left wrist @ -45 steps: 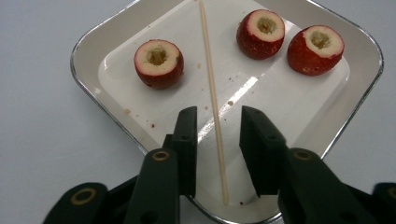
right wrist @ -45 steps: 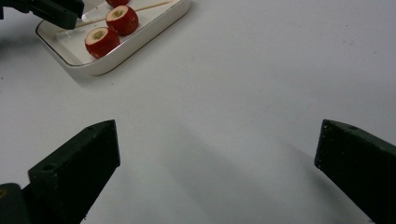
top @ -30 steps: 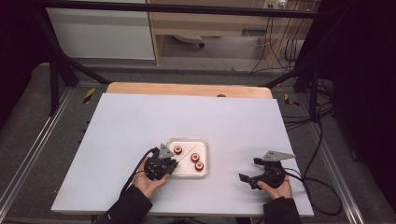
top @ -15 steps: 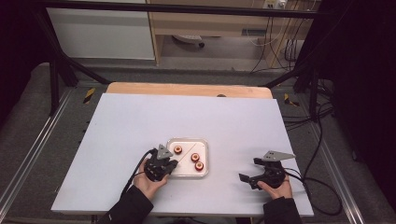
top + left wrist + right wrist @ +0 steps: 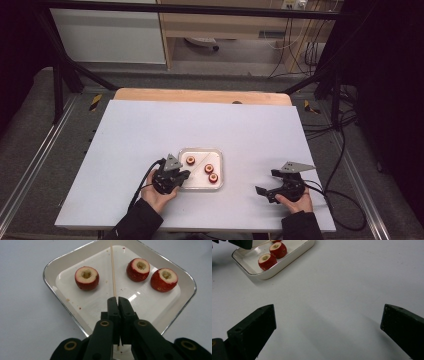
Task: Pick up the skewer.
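Between the clenched fingertips of the left gripper [image 5: 117,301] sits a thin wooden skewer [image 5: 112,270], lying across the white tray [image 5: 62,288]; no readable writing shows. Right gripper [image 5: 328,322] gapes, released.

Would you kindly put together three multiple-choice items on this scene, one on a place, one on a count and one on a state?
1. Where does the wooden skewer lie?
A. in the white tray
B. on the bare table
C. under the right tool

2. How many cored red fruits are in the tray?
A. two
B. three
C. five

3. How do the jaws of the left tool stand?
A. wide open over a fruit
B. shut on a fruit
C. shut on the skewer's near end

Key: 1 A, the skewer runs across the tray floor; 2 B, one fruit lies on one side of the skewer and two on the other; 3 C, the jaws meet around the stick, while the right tool stands open over the table.
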Motion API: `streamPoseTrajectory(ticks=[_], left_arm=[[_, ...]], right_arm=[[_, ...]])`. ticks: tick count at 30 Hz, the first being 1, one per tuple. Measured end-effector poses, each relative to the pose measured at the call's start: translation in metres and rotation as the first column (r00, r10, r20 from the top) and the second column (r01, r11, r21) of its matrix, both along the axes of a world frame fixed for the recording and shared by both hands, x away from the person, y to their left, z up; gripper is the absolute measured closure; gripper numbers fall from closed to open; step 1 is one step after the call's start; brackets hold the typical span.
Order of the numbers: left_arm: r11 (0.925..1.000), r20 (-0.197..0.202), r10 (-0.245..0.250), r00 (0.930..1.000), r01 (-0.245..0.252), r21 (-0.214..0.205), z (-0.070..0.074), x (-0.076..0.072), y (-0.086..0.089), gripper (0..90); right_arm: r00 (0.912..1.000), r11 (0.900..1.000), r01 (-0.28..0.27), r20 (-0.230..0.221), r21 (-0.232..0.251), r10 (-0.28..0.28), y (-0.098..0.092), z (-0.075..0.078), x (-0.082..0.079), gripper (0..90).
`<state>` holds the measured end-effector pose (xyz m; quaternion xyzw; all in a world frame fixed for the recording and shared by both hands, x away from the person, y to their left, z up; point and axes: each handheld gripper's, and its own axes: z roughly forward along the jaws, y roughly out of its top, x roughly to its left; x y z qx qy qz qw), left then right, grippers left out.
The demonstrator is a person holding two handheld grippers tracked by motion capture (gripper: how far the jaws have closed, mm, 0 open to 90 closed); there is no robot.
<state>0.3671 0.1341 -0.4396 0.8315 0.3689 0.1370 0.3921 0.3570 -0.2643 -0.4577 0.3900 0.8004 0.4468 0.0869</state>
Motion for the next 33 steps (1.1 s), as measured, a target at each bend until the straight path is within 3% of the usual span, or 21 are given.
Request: streamPoseTrajectory(ticks=[9,15,22,25,27,28,29,30,31,33], left_arm=[[0.9985,0.014,-0.043,0.999,0.043,-0.032,0.013,-0.003,0.005,88.5],[0.9967,0.019,-0.076,0.9969,0.077,-0.025,0.019,-0.006,0.004,88.5],[0.9934,0.024,-0.114,0.9932,0.114,-0.013,0.025,-0.006,0.001,88.5],[0.9911,0.021,-0.132,0.991,0.132,-0.011,0.029,-0.006,0.0,88.5],[0.9881,0.014,-0.153,0.9881,0.154,-0.009,0.032,-0.007,0.0,88.5],[0.9863,0.009,-0.165,0.9863,0.165,-0.011,0.032,-0.007,-0.001,88.5],[0.9855,0.008,-0.169,0.9855,0.169,-0.006,0.033,-0.007,-0.002,88.5],[0.9845,0.006,-0.175,0.9845,0.175,0.001,0.034,-0.007,-0.003,88.5],[0.9834,0.005,-0.182,0.9834,0.182,0.006,0.035,-0.007,-0.004,88.5],[0.9792,0.0,-0.201,0.9797,0.2,0.033,0.038,-0.006,-0.008,88.5]], right_arm=[[0.9999,0.9998,-0.001,0.016,-0.019,0.001,0.003,0.002,0.0,0.5],[0.9992,0.9994,-0.003,0.04,-0.033,0.004,0.009,0.007,-0.001,0.5],[0.9963,0.9947,-0.024,0.079,-0.1,0.032,0.025,0.016,-0.003,0.8],[0.9952,0.9938,-0.034,0.087,-0.106,0.043,0.03,0.02,-0.004,1.3],[0.9916,0.9867,-0.042,0.114,-0.157,0.06,0.037,0.026,-0.006,2.2],[0.9916,0.9867,-0.042,0.114,-0.157,0.06,0.037,0.026,-0.006,2.2],[0.989,0.9779,-0.055,0.124,-0.202,0.081,0.043,0.029,-0.007,2.5],[0.989,0.9779,-0.055,0.124,-0.202,0.081,0.043,0.029,-0.007,2.5],[0.9856,0.9683,-0.064,0.137,-0.242,0.099,0.05,0.032,-0.008,2.9],[0.9807,0.9602,-0.076,0.153,-0.269,0.121,0.056,0.036,-0.009,3.8]])
